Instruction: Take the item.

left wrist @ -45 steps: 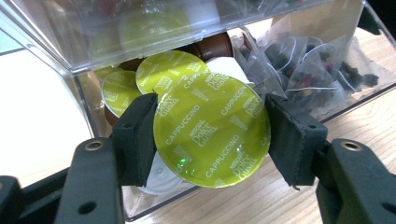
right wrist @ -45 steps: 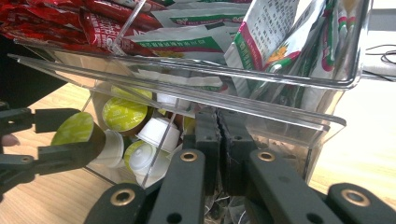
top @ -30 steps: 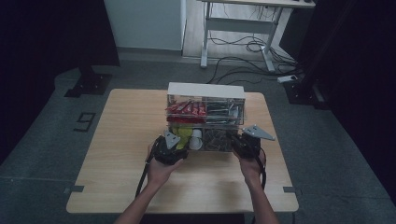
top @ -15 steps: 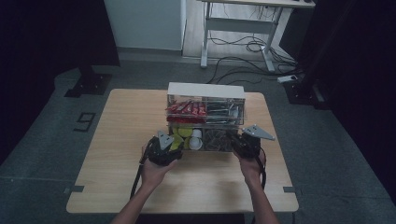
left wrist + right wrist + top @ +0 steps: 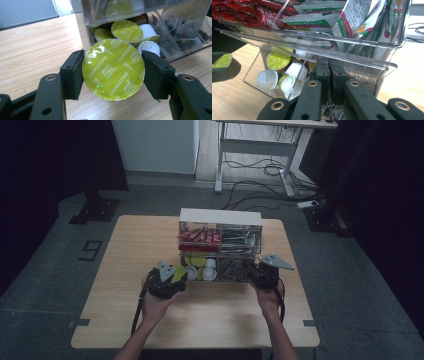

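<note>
From the high view I judge I'm mid-pick, my left claw point(image 5: 172, 275) just off the clear organizer point(image 5: 220, 245) mid-bench; the left gripper view shows it clamped on a green coffee capsule point(image 5: 113, 68), to set down next; the right gripper view shows my right claw point(image 5: 329, 75) pressed together at the drawer front.

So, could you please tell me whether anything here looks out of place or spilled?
Nothing looks spilled or damaged. One cappuccino capsule is outside the clear organiser, clamped in the left gripper; the rest sit in its lower compartment. The right gripper is shut against the organiser's front.
</note>
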The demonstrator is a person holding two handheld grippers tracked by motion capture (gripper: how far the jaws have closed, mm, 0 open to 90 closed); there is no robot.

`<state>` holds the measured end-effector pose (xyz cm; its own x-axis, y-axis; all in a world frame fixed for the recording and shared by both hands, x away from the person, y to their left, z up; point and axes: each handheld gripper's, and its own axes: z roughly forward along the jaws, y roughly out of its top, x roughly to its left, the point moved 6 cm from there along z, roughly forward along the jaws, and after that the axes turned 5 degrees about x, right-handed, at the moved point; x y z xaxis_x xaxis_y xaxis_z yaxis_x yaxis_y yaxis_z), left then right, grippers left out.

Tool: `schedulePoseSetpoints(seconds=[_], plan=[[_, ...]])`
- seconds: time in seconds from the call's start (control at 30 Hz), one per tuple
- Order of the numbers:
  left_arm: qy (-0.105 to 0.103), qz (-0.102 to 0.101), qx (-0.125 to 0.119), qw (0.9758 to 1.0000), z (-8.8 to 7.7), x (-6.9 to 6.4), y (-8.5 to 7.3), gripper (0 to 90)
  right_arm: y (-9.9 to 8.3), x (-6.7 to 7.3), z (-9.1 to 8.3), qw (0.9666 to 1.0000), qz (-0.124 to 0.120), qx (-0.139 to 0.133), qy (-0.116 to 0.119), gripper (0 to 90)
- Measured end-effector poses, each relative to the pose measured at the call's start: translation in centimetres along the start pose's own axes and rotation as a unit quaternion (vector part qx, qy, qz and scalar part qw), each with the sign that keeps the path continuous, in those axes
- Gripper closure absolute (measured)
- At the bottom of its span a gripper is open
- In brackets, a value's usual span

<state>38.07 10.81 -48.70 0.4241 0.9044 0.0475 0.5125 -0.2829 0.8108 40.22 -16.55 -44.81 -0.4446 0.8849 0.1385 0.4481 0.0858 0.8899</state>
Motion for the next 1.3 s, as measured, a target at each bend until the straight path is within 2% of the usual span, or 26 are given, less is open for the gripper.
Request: schedulePoseSetpoints(seconds=[0.53,0.9,1.3], plan=[[0.019,-0.021,0.012,0.9995,-0.5,2.9,-1.8,38.1,-0.1,0.0,0.0,1.0,0.002,-0.003,0.001,86.0],[0.03,-0.03,0.021,0.9989,-0.7,4.4,-2.8,38.1,-0.1,-0.1,0.0,1.0,0.002,-0.003,0.0,86.0],[0.047,-0.049,0.04,0.9969,-0.7,6.8,-4.9,38.1,-0.2,-0.1,0.0,1.0,0.001,-0.002,-0.001,86.0]])
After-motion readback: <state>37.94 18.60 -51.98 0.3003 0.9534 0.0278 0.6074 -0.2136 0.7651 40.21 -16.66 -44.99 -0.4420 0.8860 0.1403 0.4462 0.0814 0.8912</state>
